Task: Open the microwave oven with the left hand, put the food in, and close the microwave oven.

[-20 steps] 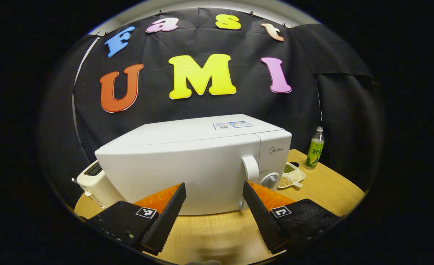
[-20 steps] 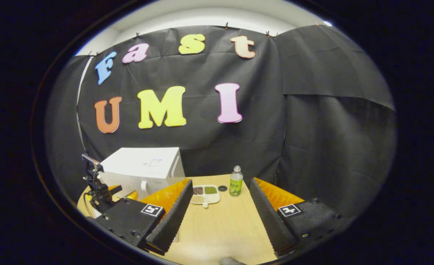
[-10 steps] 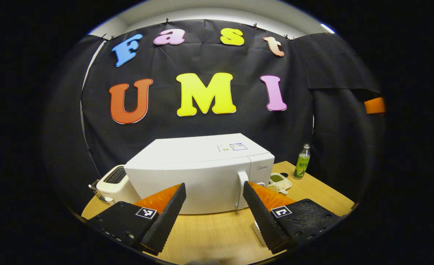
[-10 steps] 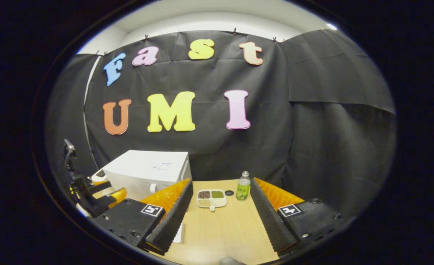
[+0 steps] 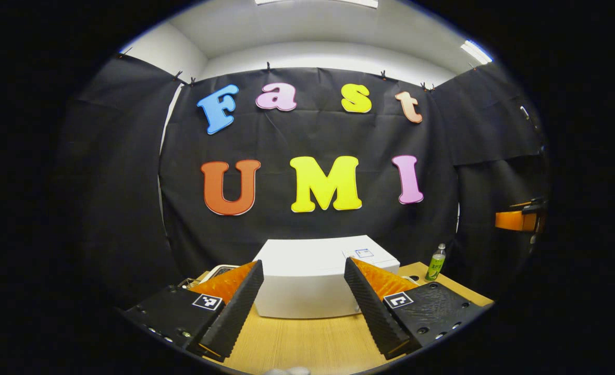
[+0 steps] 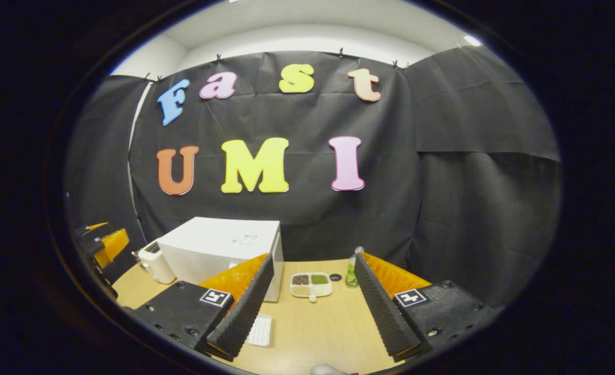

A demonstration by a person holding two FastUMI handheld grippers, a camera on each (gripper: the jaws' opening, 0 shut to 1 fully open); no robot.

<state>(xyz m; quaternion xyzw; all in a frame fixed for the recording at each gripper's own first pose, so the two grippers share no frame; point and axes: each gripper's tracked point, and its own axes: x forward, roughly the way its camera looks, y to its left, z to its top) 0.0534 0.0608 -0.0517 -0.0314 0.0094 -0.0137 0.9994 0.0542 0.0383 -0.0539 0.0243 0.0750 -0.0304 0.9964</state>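
The white microwave [image 5: 307,284] stands on the wooden table [image 5: 307,341] with its door closed, some way ahead of my left gripper [image 5: 303,262], which is open and holds nothing. In the right gripper view the microwave [image 6: 219,247] is at the left, and a white divided dish of beans [image 6: 311,284] lies on the table to its right. My right gripper [image 6: 314,256] is open and empty, back from the dish. The right gripper [image 5: 516,220] also shows at the far right of the left gripper view, and the left gripper [image 6: 99,242] at the far left of the right gripper view.
A green bottle [image 6: 352,268] stands right of the dish, with a small black ring [image 6: 335,277] beside it. A white toaster [image 6: 156,263] sits left of the microwave. A small white ribbed object [image 6: 260,329] lies on the table [image 6: 318,333] near my right gripper.
Both grippers have drawn back from the table, the left one a long way from the microwave, which now looks much smaller. Both stay open.
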